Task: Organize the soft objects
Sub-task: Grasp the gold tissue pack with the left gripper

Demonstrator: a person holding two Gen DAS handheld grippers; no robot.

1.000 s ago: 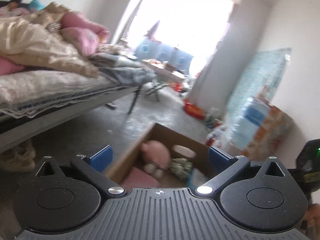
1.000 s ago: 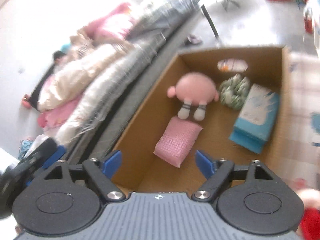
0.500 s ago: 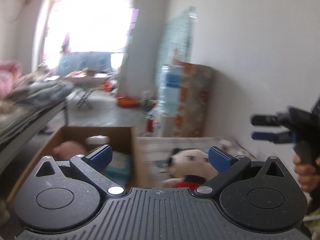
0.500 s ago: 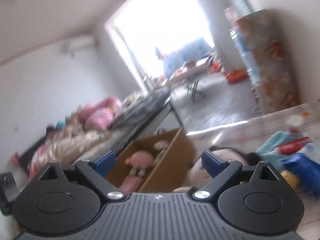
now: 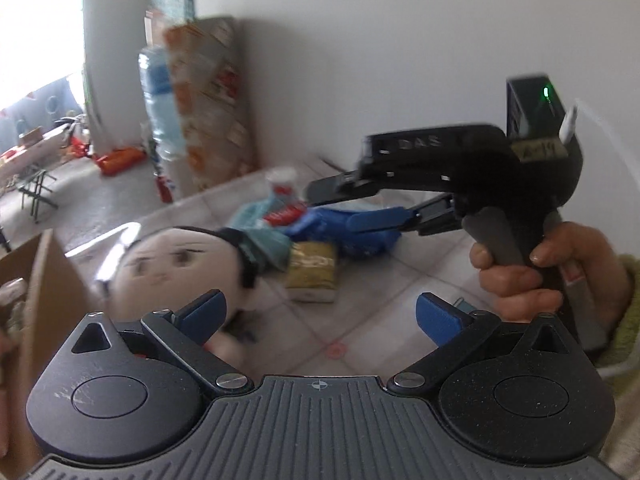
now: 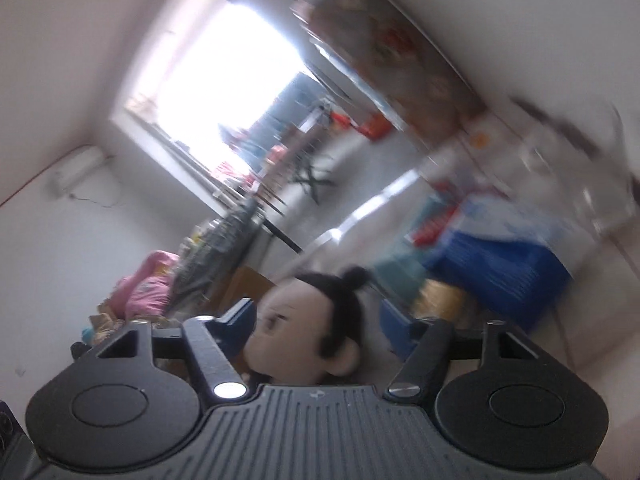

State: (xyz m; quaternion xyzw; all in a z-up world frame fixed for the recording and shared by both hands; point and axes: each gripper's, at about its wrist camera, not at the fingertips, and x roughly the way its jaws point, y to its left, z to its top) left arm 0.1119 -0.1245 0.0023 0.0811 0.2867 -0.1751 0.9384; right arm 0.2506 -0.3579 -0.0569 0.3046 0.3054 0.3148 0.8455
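With the left gripper (image 5: 318, 312) open and empty and the right gripper (image 6: 318, 322) closing around the doll (image 6: 308, 340), its head may squash and slip free.

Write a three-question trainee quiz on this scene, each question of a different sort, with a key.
1. True or false: the plush doll with the black hair bun lies inside the cardboard box.
2. Multiple choice: between the doll and the blue package sits A) a gold packet, B) a green ball, C) a red cup.
3. Fill in: the left tool holds ____.

Key: 1 false, it lies on the tiled surface beside the box. 2 A, the gold packet. 3 nothing.
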